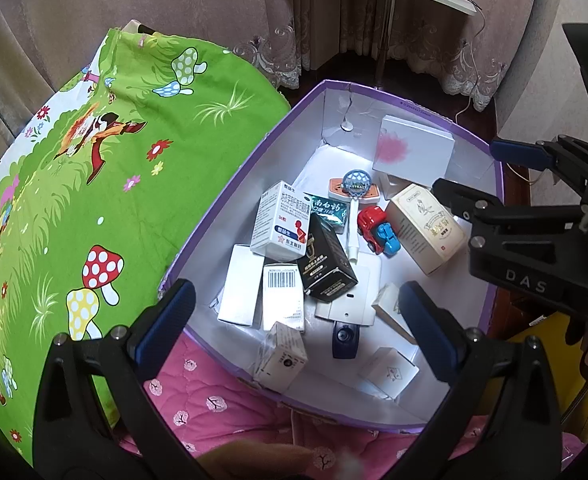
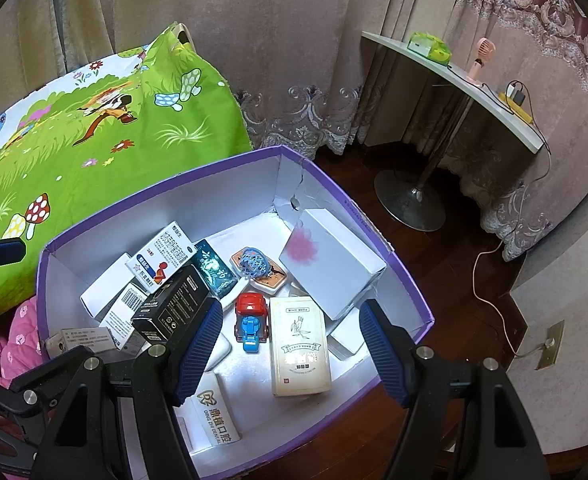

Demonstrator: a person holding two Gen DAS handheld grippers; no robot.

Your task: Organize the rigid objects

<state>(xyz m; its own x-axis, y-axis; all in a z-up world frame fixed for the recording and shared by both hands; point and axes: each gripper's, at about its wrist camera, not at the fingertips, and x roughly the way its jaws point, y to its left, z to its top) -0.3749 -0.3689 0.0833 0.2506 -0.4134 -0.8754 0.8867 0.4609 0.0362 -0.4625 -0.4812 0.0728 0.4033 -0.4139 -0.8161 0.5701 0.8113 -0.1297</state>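
A purple box (image 1: 405, 100) (image 2: 166, 178) with a white inside holds several items. Among them are a white medicine carton (image 1: 282, 224) (image 2: 162, 258), a black carton (image 1: 325, 260) (image 2: 174, 304), a red and blue toy car (image 1: 377, 230) (image 2: 250, 320), a cream carton (image 1: 425, 228) (image 2: 299, 348) and a white box with a pink flower (image 1: 411, 146) (image 2: 329, 260). My left gripper (image 1: 299, 320) hovers open over the box's near edge. Over its right side my right gripper (image 2: 292, 340) (image 1: 481, 176) stands open above the toy car and cream carton, pressing on nothing.
The box lies on a pink quilt (image 1: 214, 396) beside a green cartoon sheet (image 1: 114, 160) (image 2: 94, 132). A white shelf table (image 2: 453, 76) on a metal base (image 2: 409, 200) stands by the curtains. A cable runs over the wood floor to a socket (image 2: 549, 344).
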